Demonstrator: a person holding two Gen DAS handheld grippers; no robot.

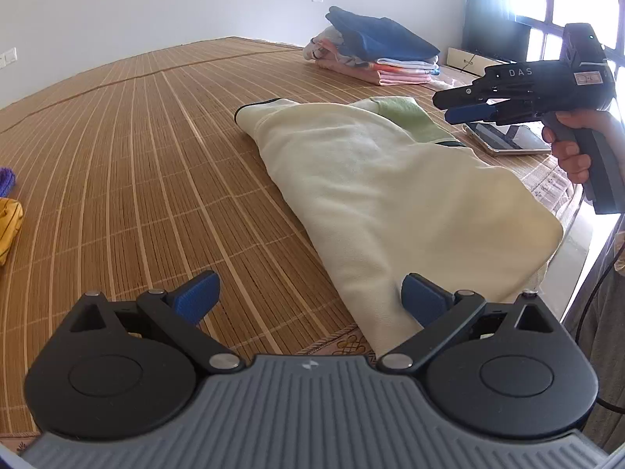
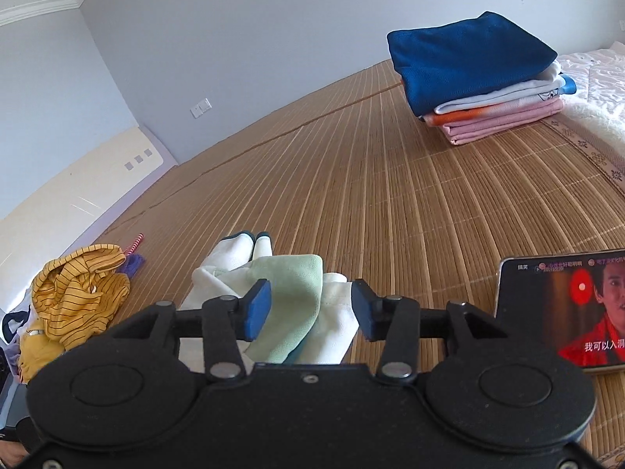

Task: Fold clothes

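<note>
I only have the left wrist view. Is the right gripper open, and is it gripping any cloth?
Observer: Open. The right gripper has its jaws apart and nothing between them; the cream garment lies below it.
Operator: What is the yellow thing at my left edge?
Observer: A yellow striped top, crumpled and not yet folded.
Operator: Is the tablet on?
Observer: Yes, the tablet is playing a video with subtitles.

Two grippers (one tablet)
</note>
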